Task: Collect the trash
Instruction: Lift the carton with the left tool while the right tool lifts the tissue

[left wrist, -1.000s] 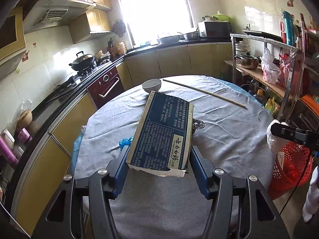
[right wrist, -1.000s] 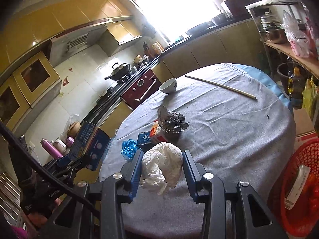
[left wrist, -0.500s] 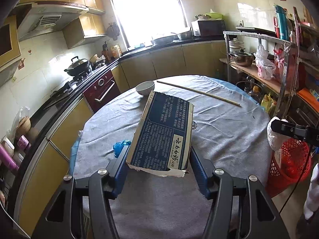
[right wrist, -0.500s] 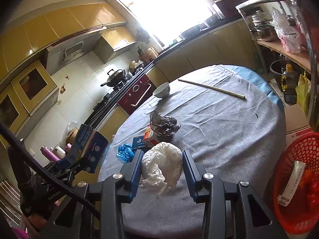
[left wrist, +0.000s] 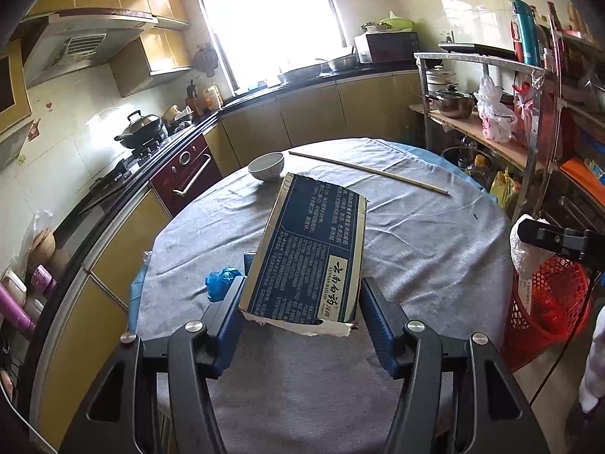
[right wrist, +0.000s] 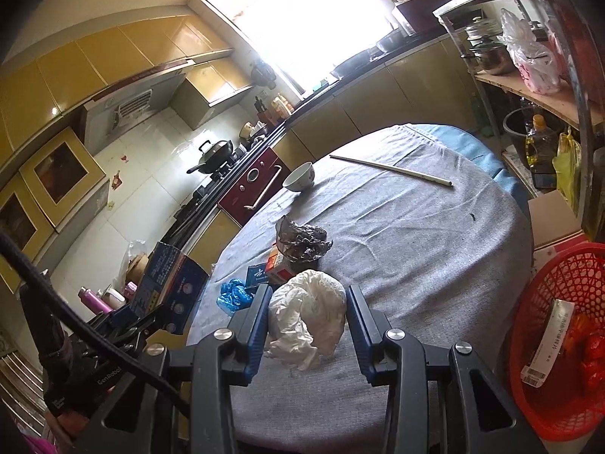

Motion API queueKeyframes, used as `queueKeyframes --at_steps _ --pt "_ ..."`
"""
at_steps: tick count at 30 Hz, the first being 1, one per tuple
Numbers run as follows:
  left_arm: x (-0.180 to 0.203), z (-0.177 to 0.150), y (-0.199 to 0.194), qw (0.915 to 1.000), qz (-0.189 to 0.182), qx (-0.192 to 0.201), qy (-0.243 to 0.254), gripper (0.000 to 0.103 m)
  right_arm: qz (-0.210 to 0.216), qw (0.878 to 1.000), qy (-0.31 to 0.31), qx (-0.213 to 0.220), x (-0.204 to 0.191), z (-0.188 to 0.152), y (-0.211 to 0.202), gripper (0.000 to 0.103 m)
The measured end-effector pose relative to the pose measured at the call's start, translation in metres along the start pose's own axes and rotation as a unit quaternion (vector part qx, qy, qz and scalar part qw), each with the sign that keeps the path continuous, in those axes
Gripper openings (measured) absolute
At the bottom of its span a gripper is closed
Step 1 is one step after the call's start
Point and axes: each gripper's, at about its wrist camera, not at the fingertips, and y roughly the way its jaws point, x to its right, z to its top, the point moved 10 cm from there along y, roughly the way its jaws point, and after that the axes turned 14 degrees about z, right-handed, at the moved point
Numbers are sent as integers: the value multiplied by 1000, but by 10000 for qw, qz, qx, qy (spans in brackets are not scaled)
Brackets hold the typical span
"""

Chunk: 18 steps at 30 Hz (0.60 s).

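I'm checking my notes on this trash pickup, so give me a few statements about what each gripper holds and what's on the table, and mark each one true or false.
1. The left gripper holds a dark blue cardboard box. True.
2. The right gripper holds a white bowl. False: its jaws grip a crumpled white paper wad; the white bowl stands at the far side of the table.
3. A red mesh basket stands beside the table. True.
4. The long thin stick lies in the basket. False: it lies on the tablecloth.
5. A crumpled blue item lies on the table. True.
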Motion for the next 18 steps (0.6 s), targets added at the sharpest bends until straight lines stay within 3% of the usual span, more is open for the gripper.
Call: queueKeyframes --at_steps 18 --pt "27 7 -8 9993 -112 89 341 61 -64 9994 259 229 16 0 -22 42"
